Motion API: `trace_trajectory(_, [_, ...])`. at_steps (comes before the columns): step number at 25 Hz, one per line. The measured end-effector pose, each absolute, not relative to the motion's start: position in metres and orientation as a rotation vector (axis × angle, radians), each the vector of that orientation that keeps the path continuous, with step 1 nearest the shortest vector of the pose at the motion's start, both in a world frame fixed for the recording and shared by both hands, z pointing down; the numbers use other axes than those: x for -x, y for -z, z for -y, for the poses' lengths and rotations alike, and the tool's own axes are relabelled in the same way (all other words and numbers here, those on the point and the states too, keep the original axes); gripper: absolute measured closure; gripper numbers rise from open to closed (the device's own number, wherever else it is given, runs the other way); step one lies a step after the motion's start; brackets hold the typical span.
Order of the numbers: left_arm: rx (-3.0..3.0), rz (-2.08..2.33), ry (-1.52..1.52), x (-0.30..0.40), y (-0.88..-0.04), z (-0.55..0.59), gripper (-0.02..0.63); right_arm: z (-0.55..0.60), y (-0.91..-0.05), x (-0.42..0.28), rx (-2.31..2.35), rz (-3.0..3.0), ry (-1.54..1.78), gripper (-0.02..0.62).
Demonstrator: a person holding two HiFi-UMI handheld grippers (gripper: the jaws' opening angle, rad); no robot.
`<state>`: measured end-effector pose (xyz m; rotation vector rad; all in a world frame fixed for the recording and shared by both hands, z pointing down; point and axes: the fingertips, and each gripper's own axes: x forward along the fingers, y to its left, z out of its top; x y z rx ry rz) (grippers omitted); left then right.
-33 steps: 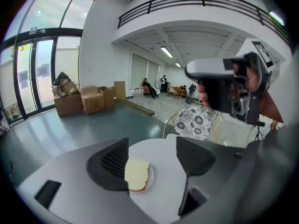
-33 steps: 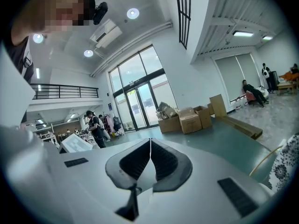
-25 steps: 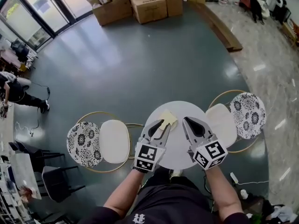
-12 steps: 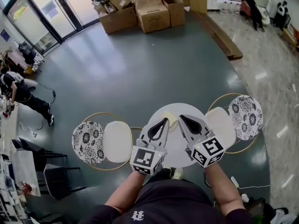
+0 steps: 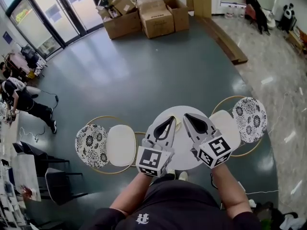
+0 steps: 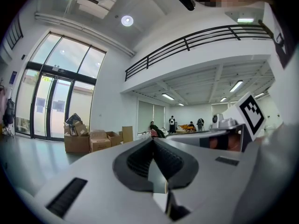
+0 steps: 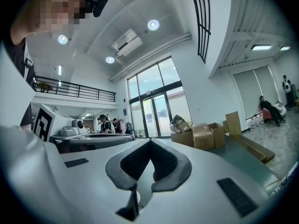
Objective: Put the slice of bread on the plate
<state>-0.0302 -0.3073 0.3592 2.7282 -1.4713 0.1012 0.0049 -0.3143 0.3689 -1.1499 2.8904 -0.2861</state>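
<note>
Left tongs (image 5: 171, 119): pressed together, empty, raised over bench (image 5: 185, 148).
Right tongs (image 5: 186, 116): pressed together, empty, just beside left pair.
Bread slice (image 5: 178, 124): on bench toward far edge, a pale sliver showing between the tongs, mostly hidden.

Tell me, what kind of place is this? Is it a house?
Not a house, more likely a big lobby or office hall. It has tall glass doors, a railed balcony overhead, and cardboard boxes stacked on a wide grey floor.
</note>
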Motion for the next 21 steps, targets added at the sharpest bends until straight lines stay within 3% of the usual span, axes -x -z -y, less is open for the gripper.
trace_trajectory(21, [-2.731,1.504,-0.076,0.024,-0.343,0.296,0.6,0.305,-0.35,-0.013,1.14,-2.884,0.233,0.591])
